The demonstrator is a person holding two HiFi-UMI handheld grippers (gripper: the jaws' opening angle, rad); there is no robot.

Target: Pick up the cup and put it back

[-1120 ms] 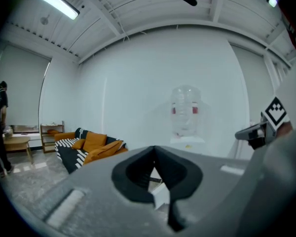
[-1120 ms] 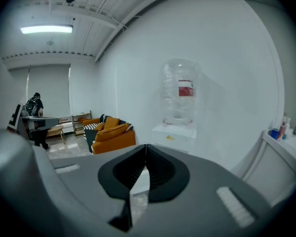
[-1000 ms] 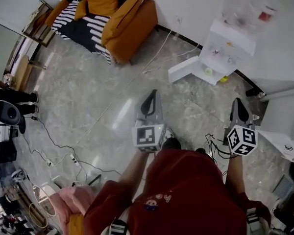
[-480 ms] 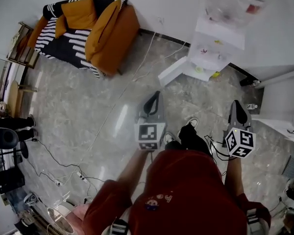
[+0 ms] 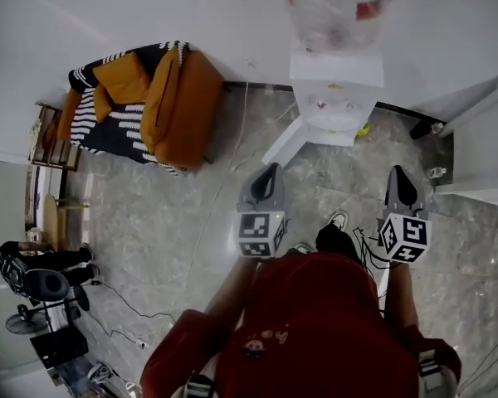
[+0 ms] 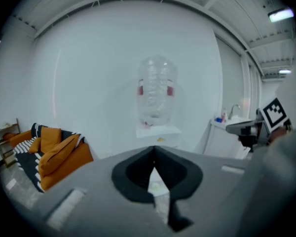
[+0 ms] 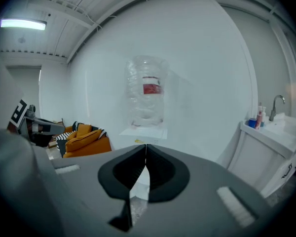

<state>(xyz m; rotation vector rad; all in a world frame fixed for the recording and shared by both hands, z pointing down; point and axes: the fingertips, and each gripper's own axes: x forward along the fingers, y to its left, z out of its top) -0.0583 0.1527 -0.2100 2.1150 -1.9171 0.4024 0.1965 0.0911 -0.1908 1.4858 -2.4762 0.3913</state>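
Nearest to us, the left hand-held gripper (image 5: 270, 169) and the right hand-held gripper (image 5: 399, 172) are held out over the grey floor (image 5: 149, 214). Each is clenched tip to tip with nothing between its jaws. Beyond them, against the wall, stands the white water dispenser (image 5: 336, 89) with its clear bottle (image 5: 336, 7) on top, and both grippers point toward it. A small yellow thing (image 6: 159, 139) lies on its ledge, too small for us to name. A white tabletop with a sink (image 7: 276, 127) stands to the right, and an orange sofa (image 5: 183, 98) off to the left.

We cannot make out the cup in any view; we guess it waits at the dispenser. We expect it to be light and easy to tip. If it is thin-walled it would also crush easily, and it could be slippery if wet. We would open one gripper, take the cup across its wall about halfway up, squeeze gently and keep it upright.
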